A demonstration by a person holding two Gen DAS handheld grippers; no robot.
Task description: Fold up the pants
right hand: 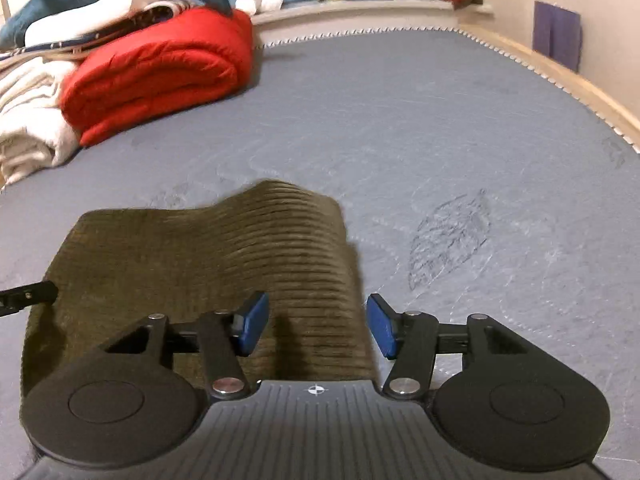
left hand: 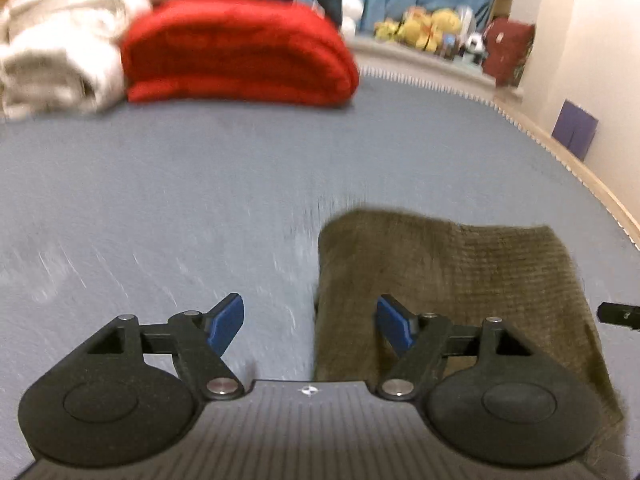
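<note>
bed: grey-blue quilted mattress surface [right hand: 440,128] ran under and ahead of both tongs, mostly bare in front of them.
bedding: red folded puffy quilt [left hand: 240,52] and cream rolled blanket [left hand: 56,52] sat well ahead, left of the tongs, far end of the bed.
pants: olive-brown ribbed corduroy pants [right hand: 208,256], already folded into a compact rectangle, lay flat on the mattress just ahead of and between the two tongs; its left edge was under the left tongs, its right edge under the right.
left gripper [left hand: 310,326]: jaws wide apart, nothing between the blue pads; left pad over bare mattress, right pad over the cloth.
right gripper [right hand: 318,326]: jaws apart, not pinching; cloth edge showed in the gap below, pads looked clear of it.
step: looked like a release after a fold, both tongs let go.
next: either one more fold, needing both tongs to pinch the near corners and carry them over evenly, or just back off. Can't tell which.
</note>
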